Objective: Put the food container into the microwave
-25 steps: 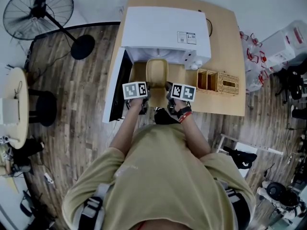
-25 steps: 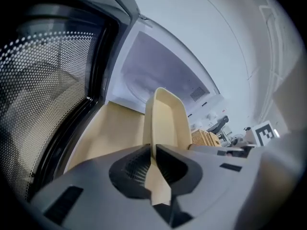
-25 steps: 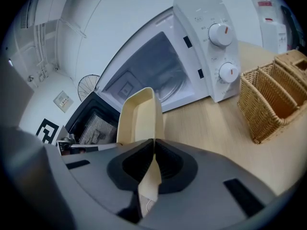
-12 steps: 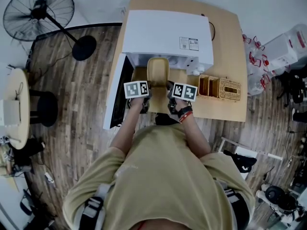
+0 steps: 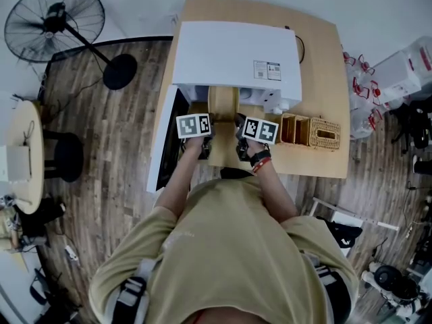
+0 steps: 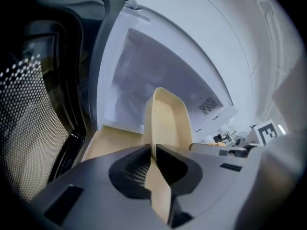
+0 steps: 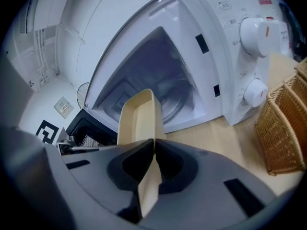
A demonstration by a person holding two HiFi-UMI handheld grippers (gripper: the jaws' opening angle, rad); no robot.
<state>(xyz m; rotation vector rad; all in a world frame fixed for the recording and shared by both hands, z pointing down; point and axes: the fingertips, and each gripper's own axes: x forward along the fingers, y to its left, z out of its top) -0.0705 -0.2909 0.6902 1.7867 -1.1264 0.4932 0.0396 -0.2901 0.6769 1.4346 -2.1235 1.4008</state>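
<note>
The beige food container (image 5: pixel 223 113) is held level between my two grippers, its far end inside the mouth of the white microwave (image 5: pixel 233 56). My left gripper (image 5: pixel 205 132) is shut on the container's left rim (image 6: pixel 154 128). My right gripper (image 5: pixel 237 133) is shut on the right rim (image 7: pixel 152 123). In both gripper views the container (image 7: pixel 136 116) points into the microwave's open cavity (image 6: pixel 144 75). The microwave door (image 5: pixel 165 137) stands open to the left.
The microwave sits on a wooden table (image 5: pixel 317 66). Two wicker baskets (image 5: pixel 314 132) stand to its right, near the control knobs (image 7: pixel 256 32). A floor fan (image 5: pixel 57 19) and a round stool (image 5: pixel 64 155) stand on the wooden floor at left.
Both grippers have carried the container forward, so more of it now lies under the microwave's top edge. The grip on each rim is unchanged.
</note>
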